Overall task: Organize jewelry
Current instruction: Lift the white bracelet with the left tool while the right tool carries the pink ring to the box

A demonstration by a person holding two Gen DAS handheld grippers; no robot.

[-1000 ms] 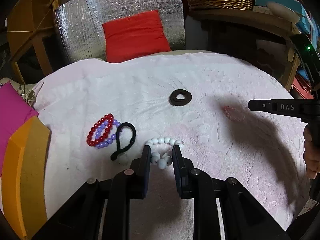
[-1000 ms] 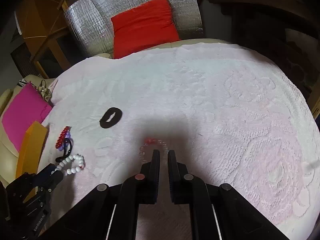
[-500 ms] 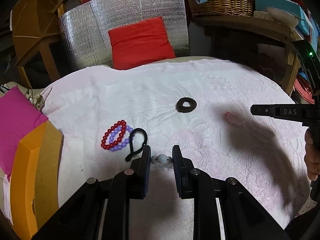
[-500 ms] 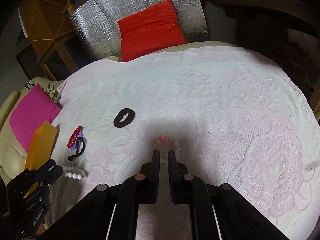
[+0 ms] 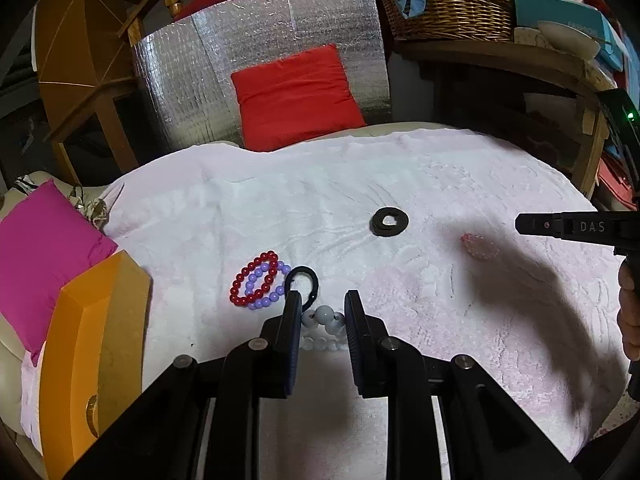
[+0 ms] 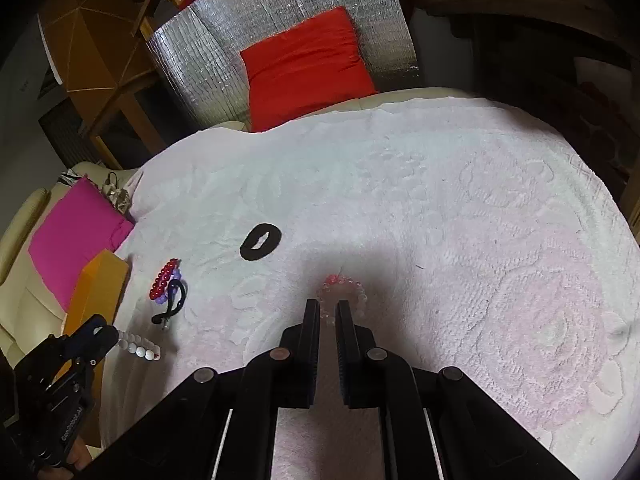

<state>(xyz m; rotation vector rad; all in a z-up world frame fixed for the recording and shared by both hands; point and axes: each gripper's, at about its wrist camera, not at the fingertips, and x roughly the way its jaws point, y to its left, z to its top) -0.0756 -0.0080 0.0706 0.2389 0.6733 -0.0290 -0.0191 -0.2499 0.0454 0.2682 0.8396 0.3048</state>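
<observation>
A white bead bracelet lies on the pink towel between the fingers of my left gripper, whose jaws stand apart around it; it also shows in the right wrist view. A red bead bracelet, a purple bead bracelet and a black hair tie lie just left of it. A black ring lies further back. A clear pink bead bracelet lies just ahead of my right gripper, whose jaws are nearly closed with a narrow gap and hold nothing.
An orange box and a magenta cushion sit at the towel's left edge. A red cushion leans on a silver foil panel behind. A wicker basket stands on a shelf at the back right.
Both grippers pulled back toward me. The white bracelet now sits deeper between my left fingers. The pink bracelet's near edge is now level with my right fingertips.
</observation>
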